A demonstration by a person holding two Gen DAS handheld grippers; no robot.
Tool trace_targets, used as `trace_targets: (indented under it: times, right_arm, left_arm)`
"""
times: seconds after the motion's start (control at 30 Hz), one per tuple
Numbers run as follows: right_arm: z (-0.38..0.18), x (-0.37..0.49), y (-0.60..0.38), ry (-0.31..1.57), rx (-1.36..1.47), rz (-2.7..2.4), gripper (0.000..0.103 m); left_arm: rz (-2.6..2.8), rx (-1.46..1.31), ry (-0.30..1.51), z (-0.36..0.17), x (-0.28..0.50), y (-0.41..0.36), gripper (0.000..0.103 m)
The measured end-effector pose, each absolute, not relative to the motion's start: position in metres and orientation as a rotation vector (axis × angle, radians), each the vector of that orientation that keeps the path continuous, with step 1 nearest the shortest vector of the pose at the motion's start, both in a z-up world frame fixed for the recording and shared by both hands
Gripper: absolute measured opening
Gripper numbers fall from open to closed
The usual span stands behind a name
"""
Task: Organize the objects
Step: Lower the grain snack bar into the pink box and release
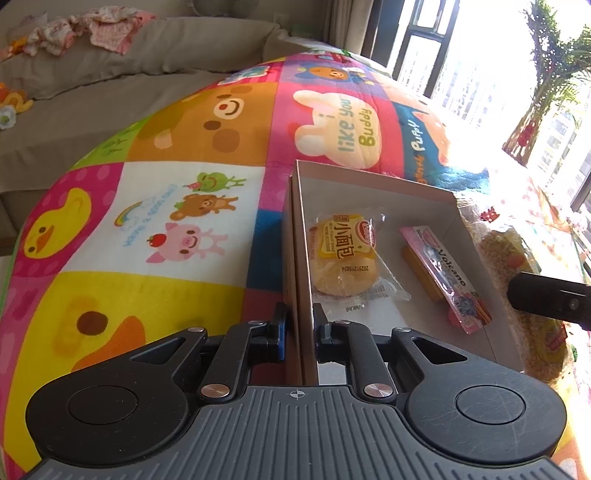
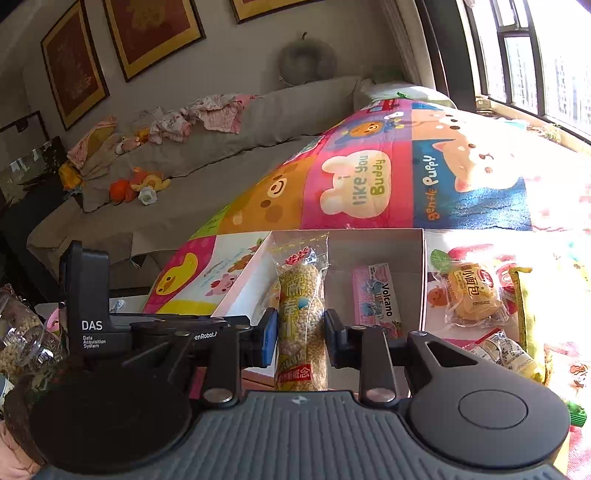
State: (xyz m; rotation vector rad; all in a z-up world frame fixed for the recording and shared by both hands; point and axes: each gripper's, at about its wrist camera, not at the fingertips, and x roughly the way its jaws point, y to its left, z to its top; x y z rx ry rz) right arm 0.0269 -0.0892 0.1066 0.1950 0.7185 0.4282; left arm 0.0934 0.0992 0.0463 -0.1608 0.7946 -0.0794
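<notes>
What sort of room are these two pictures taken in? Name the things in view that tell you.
Most likely a home living room: a grey sofa strewn with soft toys, framed pictures on the wall, and a child's cartoon mat by a sunlit window.

The left claw (image 1: 300, 325) pointed steeply downward, its fingers closed tight on the near wall of the cardboard box (image 1: 295, 258), one finger outside the wall and one inside. The right claw (image 2: 300, 332) pointed downward at a shallower angle, its fingers clamped on the sides of an upright snack packet (image 2: 303, 314), pads pressing the wrapper. From the right wrist view, the left claw's black body (image 2: 88, 306) stood close by on the left.
</notes>
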Motion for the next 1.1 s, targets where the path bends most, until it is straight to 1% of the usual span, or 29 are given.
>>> trace_targets:
  times: [0.2, 0.27, 0.37, 0.47, 0.6, 0.7, 0.77, 0.83, 0.9, 0.97, 1.1]
  right_arm:
    - [0.079, 0.063, -0.074, 0.743, 0.230, 0.316, 0.026]
    - [0.070, 0.071, -0.070, 0.777, 0.242, 0.300, 0.026]
    - [0.063, 0.067, -0.069, 0.817, 0.265, 0.347, 0.026]
    - [0.069, 0.051, -0.071, 0.784, 0.213, 0.347, 0.026]
    - [0.085, 0.028, -0.106, 0.721, 0.199, 0.328, 0.026]
    - [0.095, 0.010, -0.155, 0.664, 0.131, 0.213, 0.029]
    - [0.097, 0.008, -0.183, 0.663, 0.123, 0.134, 0.030]
    - [0.099, 0.013, -0.216, 0.676, 0.172, 0.074, 0.031]
    - [0.098, 0.024, -0.237, 0.696, 0.220, 0.057, 0.035]
    - [0.092, 0.041, -0.250, 0.717, 0.261, 0.038, 0.046]
    - [0.075, 0.091, -0.251, 0.769, 0.299, 0.021, 0.054]
  left_arm:
    - [-0.081, -0.154, 0.793, 0.047, 0.092, 0.098, 0.015]
    - [-0.085, -0.157, 0.793, 0.047, 0.092, 0.099, 0.016]
    - [-0.083, -0.155, 0.790, 0.047, 0.091, 0.098, 0.016]
    - [-0.083, -0.164, 0.791, 0.047, 0.091, 0.099, 0.016]
    - [-0.088, -0.167, 0.792, 0.048, 0.089, 0.099, 0.016]
    - [-0.081, -0.163, 0.790, 0.048, 0.089, 0.098, 0.016]
    - [-0.078, -0.164, 0.789, 0.048, 0.090, 0.098, 0.016]
    - [-0.078, -0.167, 0.790, 0.048, 0.090, 0.098, 0.016]
    - [-0.079, -0.168, 0.791, 0.048, 0.089, 0.098, 0.016]
    - [-0.079, -0.161, 0.793, 0.048, 0.089, 0.097, 0.016]
    - [-0.078, -0.144, 0.797, 0.049, 0.089, 0.094, 0.016]
